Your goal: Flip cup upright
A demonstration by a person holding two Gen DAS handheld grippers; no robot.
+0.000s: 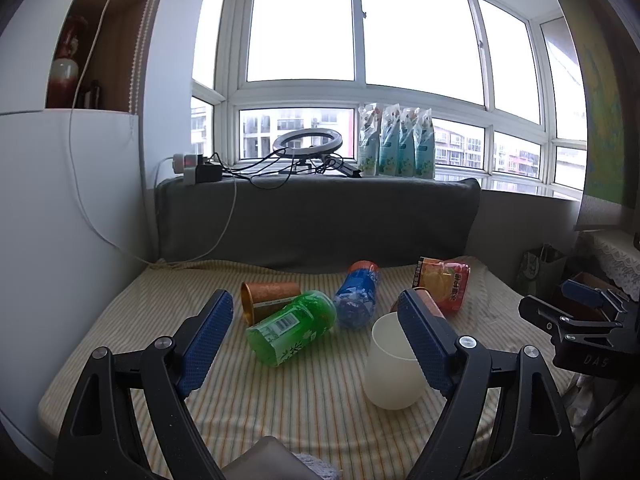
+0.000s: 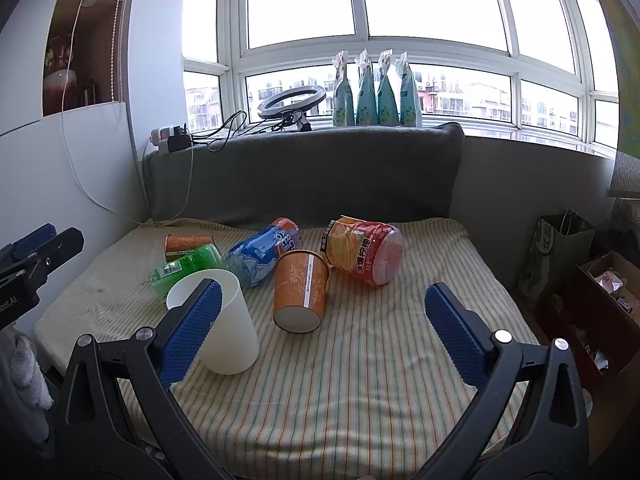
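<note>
The white cup (image 2: 212, 320) already stands mouth-up on the striped table (image 2: 360, 380), near its left front, with the green bottle (image 2: 184, 268) close behind. Both the left hand-held gripper (image 1: 316, 344) and the right hand-held gripper (image 2: 324, 332) are spread wide, holding nothing. Judging by this, ease away gently (the orange cup (image 2: 300, 292) still lies tipped) without nudging it.

Bare striped cloth (image 2: 360, 380) lies in front of the white cup (image 2: 224, 328) and to its right. Behind it crowd the green bottle (image 2: 184, 268), blue bottle (image 2: 260, 256) and orange cup (image 2: 300, 292).
</note>
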